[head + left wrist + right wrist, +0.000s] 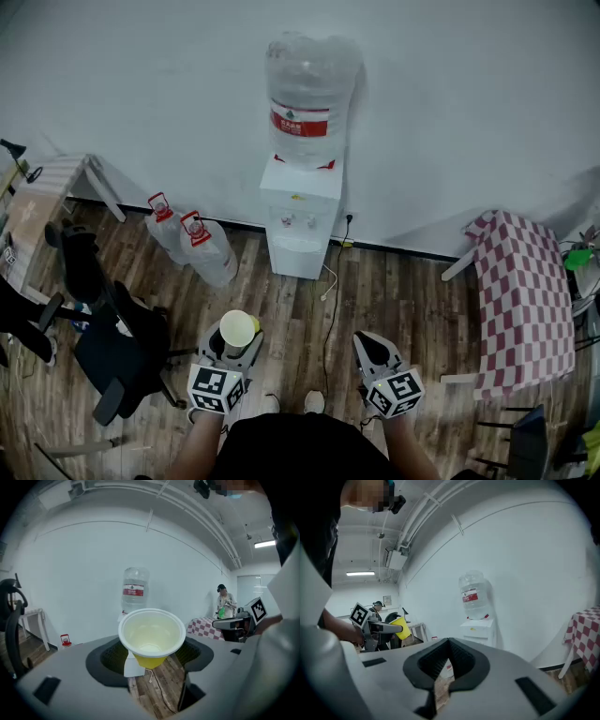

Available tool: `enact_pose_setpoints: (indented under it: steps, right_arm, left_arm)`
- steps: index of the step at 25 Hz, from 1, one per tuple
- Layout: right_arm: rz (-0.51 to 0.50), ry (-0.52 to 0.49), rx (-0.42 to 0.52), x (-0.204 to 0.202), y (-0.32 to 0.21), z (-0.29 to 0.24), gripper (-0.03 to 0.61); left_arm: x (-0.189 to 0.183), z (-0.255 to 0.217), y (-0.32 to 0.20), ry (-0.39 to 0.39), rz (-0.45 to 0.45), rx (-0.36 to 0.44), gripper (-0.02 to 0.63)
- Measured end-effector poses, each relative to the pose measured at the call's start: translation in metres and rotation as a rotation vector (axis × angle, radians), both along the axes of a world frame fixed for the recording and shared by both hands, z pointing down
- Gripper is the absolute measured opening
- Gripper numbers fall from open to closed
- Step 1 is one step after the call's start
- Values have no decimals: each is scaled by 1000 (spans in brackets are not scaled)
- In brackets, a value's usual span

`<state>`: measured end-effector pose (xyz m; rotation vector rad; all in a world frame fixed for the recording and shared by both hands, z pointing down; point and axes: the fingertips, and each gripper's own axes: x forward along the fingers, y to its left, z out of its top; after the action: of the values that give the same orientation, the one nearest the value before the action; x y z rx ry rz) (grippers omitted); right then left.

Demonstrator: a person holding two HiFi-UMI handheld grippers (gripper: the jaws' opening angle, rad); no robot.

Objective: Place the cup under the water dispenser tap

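Observation:
A yellow paper cup with a white inside stands upright between the jaws of my left gripper, which is shut on it. In the left gripper view the cup fills the middle, with the jaws pressing its sides. The white water dispenser, topped by a large clear bottle, stands against the wall well ahead of the cup. My right gripper hovers to the right with its jaws together and nothing in them. The right gripper view shows its tips meeting, the dispenser beyond and the cup at left.
Two clear water jugs stand on the wooden floor left of the dispenser. A black office chair is at the left, a checkered table at the right. A cable runs across the floor. A person stands far off.

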<state>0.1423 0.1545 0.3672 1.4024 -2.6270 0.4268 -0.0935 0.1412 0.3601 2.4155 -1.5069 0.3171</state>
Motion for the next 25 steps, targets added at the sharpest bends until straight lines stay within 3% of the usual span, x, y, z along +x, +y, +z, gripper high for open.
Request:
enact_pose_setpoints:
  steps: [25]
  right_arm:
    - [60,-37,38,-37,28,-18,23]
  left_arm:
    - [-55,-10,31,28,21,38,310]
